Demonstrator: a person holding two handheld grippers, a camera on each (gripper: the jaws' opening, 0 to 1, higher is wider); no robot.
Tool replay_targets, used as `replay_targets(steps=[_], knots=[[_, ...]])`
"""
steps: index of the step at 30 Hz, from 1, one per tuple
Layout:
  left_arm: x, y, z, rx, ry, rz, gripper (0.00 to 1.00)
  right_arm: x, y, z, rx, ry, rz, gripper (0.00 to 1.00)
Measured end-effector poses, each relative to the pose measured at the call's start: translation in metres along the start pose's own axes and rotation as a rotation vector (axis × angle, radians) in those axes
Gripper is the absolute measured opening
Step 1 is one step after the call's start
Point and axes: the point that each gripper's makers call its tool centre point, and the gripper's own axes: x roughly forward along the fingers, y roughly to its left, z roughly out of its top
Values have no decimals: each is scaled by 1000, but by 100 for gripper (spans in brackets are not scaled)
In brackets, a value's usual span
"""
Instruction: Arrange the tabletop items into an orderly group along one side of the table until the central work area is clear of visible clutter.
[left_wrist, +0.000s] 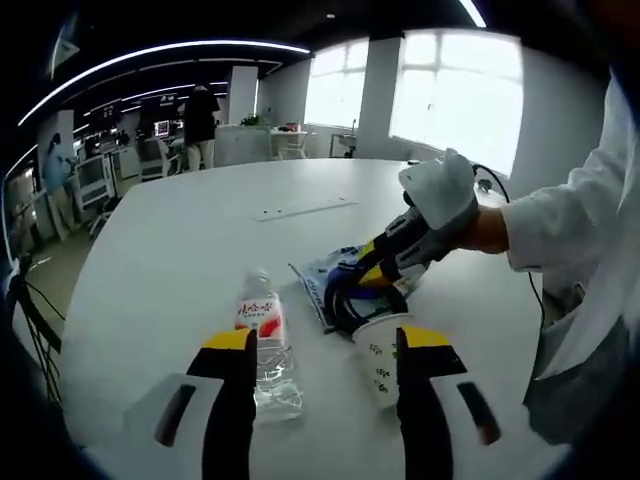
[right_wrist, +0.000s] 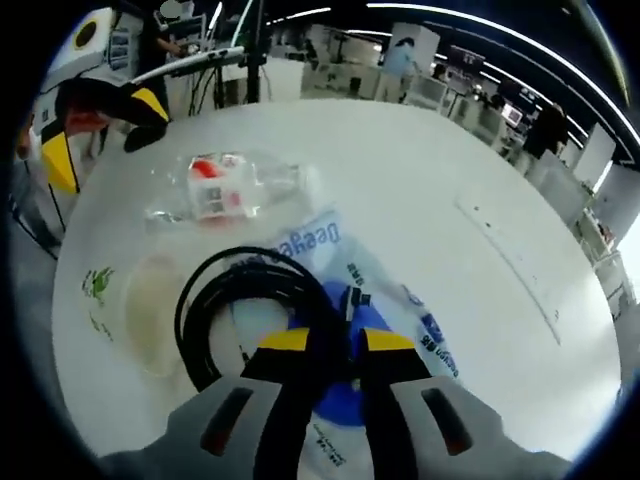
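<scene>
- Tabletop items sit clustered at the near part of the white table: one water bottle, one paper cup, one coil of black cable, one blue-and-white printed bag.
- Water bottle: clear, red-and-white label, upright in the left gripper view, long axis vertical, cap up. It stands between the left gripper jaws' line of sight, nearer the left jaw.
- Paper cup: white with green print, just beside the bottle. Upright or tilted, cannot tell for sure.
- Cable coil lies flat on the bag, touching the cup's far side.
- Bag lies flat under the coil, long axis running diagonally away across the table in the right gripper view.
- Left gripper: jaws spread wide, holding nothing, hovering short of bottle and cup.
- Right gripper: jaws nearly closed, pinching the cable coil over the bag.
- One flat pale strip lies further out on the table, well apart from the cluster.
</scene>
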Motion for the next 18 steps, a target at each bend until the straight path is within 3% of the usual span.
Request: replay_targets(steps=[2, 18], knots=[[1, 0, 0, -6, -2, -1, 56, 1, 2, 2, -60, 1, 7, 12], [9, -4, 1, 3, 4, -19, 54, 2, 0, 2, -51, -10, 3, 9]])
